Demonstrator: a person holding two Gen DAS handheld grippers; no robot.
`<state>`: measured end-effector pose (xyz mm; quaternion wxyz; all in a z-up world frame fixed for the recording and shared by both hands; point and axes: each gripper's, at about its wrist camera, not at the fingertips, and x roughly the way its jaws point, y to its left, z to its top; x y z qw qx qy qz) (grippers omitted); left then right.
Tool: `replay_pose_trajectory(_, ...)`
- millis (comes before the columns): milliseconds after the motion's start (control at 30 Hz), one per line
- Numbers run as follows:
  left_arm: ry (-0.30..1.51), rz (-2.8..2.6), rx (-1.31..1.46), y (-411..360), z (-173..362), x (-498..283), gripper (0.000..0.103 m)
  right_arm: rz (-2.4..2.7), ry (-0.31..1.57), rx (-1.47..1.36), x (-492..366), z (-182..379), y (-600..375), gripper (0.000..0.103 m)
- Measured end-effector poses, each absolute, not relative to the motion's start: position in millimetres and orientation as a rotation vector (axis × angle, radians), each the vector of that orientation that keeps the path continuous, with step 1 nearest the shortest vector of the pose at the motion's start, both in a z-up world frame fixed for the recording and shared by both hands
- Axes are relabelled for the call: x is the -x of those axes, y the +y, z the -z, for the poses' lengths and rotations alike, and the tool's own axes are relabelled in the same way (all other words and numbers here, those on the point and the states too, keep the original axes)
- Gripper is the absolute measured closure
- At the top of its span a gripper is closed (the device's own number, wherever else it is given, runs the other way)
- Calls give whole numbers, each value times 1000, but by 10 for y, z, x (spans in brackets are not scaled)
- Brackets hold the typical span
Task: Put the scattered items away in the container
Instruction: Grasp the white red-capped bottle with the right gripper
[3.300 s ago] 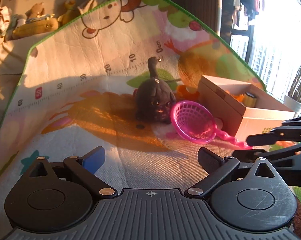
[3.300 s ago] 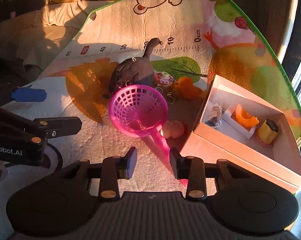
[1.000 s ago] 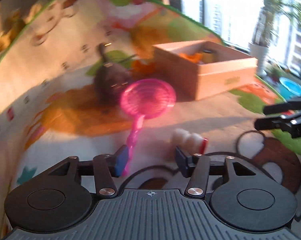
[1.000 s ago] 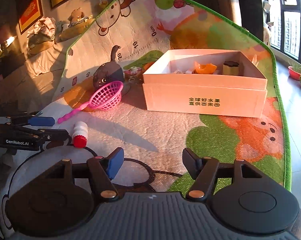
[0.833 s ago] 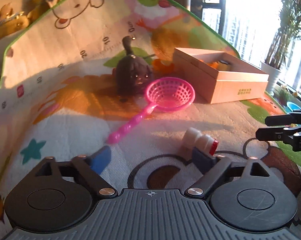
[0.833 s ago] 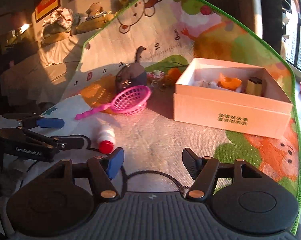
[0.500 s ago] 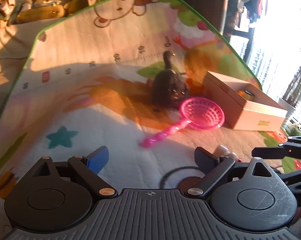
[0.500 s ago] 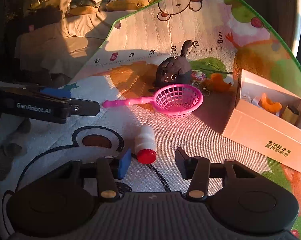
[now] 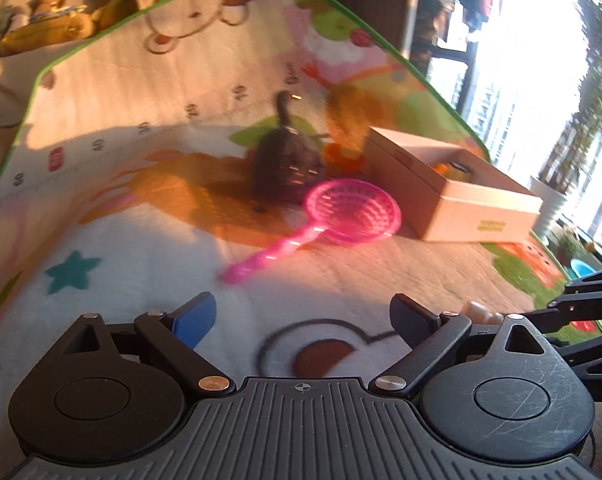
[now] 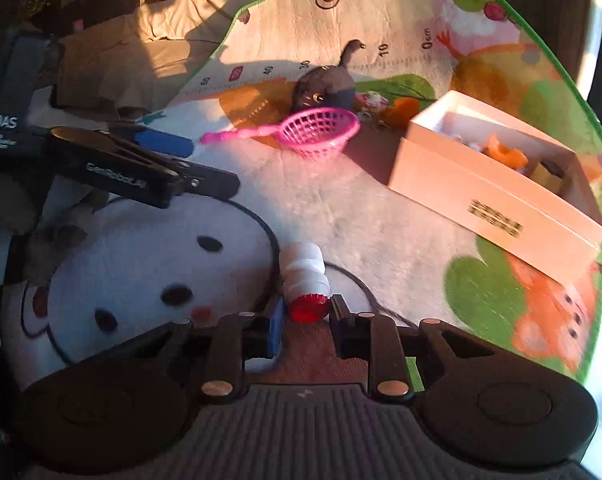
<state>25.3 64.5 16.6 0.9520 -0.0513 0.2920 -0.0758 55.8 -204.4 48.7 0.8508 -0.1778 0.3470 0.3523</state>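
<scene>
A small white bottle with a red cap [image 10: 305,280] lies on the mat; in the left wrist view only its tip [image 9: 477,310] shows. My right gripper [image 10: 307,320] is closing, with the red cap between its tips and the pads against the cap's sides. It also reaches in at the right edge of the left wrist view [image 9: 581,300]. My left gripper [image 9: 303,312] stands wide open over bare mat with nothing in it, and shows at the left [image 10: 205,164]. A pink sieve [image 9: 353,212] [image 10: 321,130] lies in front of a dark plush toy [image 9: 285,164]. The cardboard box [image 10: 481,196] [image 9: 481,208] holds several small items.
An orange toy [image 10: 401,110] and small trinkets lie between the plush and the box. The play mat's green edge [image 10: 561,64] curves up behind. Bedding and soft toys [image 9: 45,28] lie beyond the mat at the left. A bright window and plants fill the right.
My right gripper has dropped to the bottle and narrowed around its red cap. My left gripper has let go of the sieve's handle, opened wide and drawn back from it.
</scene>
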Motion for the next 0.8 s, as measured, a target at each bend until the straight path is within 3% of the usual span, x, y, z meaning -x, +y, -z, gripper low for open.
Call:
replay_pose_trajectory(167,612,268,2,103,-144,-387,6,-652,710,382,-554,-482,-2311,78)
replay_pose_trajectory(333,612,293,-38,-149,-123,-404,6,-459,660,372,-662,-411,-2476,66)
replay_pose_trajectory(467,610,259,-18,-98,-115,-382,6,-424,659,263,-738,-429,-2581,65)
replay_pose_trajectory(600,627,216,48,3,-101,-408,5,-529,627,222,-634,-502,-2579,51)
replay_pose_trajectory(800,645,198,103,84,-90,-432,5,-629,619,262,-498,-472,-2420,51)
